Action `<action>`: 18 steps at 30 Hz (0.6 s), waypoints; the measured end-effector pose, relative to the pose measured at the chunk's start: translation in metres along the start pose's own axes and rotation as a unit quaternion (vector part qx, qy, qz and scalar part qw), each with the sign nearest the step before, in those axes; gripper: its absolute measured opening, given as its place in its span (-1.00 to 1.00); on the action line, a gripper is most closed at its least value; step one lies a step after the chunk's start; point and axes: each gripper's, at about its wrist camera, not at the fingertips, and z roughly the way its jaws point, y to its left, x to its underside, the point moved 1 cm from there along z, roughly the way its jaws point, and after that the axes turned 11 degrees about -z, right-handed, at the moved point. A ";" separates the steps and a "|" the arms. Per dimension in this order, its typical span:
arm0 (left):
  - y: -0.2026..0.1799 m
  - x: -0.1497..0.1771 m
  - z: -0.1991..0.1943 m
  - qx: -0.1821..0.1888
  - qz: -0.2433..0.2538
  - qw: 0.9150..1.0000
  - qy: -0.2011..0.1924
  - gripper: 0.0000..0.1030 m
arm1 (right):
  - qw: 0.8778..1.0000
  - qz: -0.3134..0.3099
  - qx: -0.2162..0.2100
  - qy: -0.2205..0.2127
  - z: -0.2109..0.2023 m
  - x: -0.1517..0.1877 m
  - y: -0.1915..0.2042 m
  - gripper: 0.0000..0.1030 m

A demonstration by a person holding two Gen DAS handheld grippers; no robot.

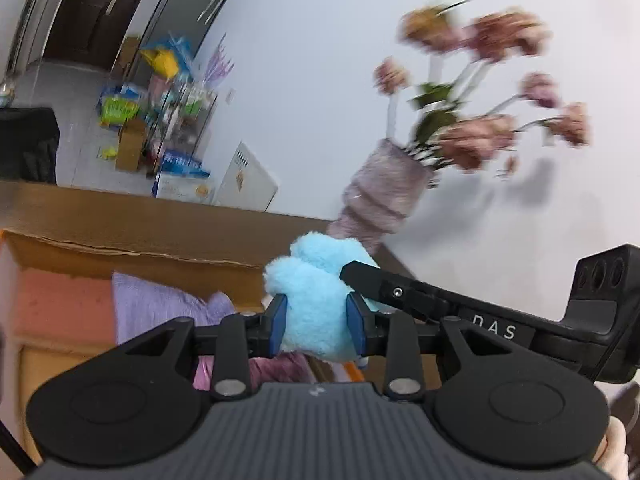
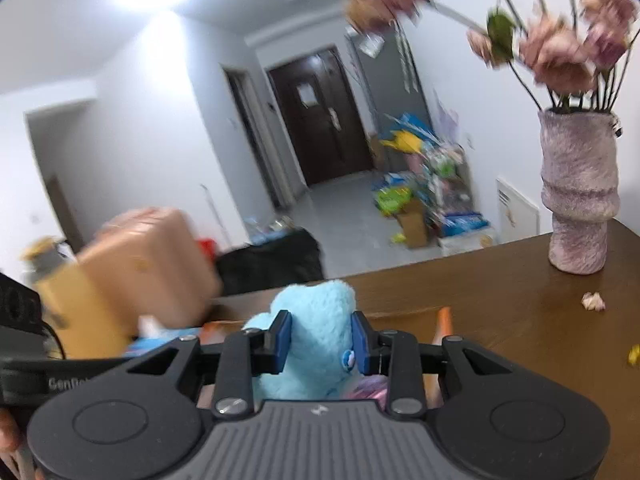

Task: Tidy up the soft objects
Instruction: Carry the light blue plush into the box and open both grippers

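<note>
A fluffy light-blue plush toy [image 1: 312, 280] is pinched between the blue pads of my left gripper [image 1: 316, 320], which is shut on it. The same toy [image 2: 316, 312] fills the jaws of my right gripper [image 2: 322, 340], whose pads press into its sides. In the left wrist view the right gripper's black finger [image 1: 360, 274] lies against the toy from the right. The toy is held above an open cardboard box [image 1: 120, 248] that holds a lilac cloth [image 1: 160, 304] and a pink soft item [image 1: 60, 300]. Both views are blurred by motion.
A furry mauve vase [image 2: 576, 200] of pink flowers stands on the brown table [image 2: 500, 300] at the right, close to the white wall. A crumpled scrap [image 2: 593, 301] lies near it. A peach suitcase [image 2: 152, 260] and floor clutter [image 2: 432, 200] are beyond the table.
</note>
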 end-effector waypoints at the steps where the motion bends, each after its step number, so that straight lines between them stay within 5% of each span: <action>1: 0.010 -0.005 0.021 -0.006 -0.007 1.000 0.017 -0.38 | 1.000 0.004 0.007 0.015 0.018 0.001 -0.010 -0.40; 4: 0.032 -0.008 0.067 -0.042 -0.004 0.998 0.056 -0.57 | 0.997 -0.013 0.037 0.070 0.071 0.011 -0.022 -0.46; 9: 0.046 0.001 0.089 -0.108 0.014 0.991 0.078 -0.57 | 0.982 -0.102 0.086 0.131 0.109 0.024 -0.008 -0.66; 14: 0.041 0.004 0.073 -0.133 0.044 0.987 0.076 -0.56 | 0.963 -0.170 0.109 0.177 0.123 0.029 0.010 -0.67; 18: 0.024 -0.005 0.028 -0.160 0.079 0.983 0.045 -0.45 | 0.974 -0.145 0.095 0.144 0.086 0.009 0.019 -0.67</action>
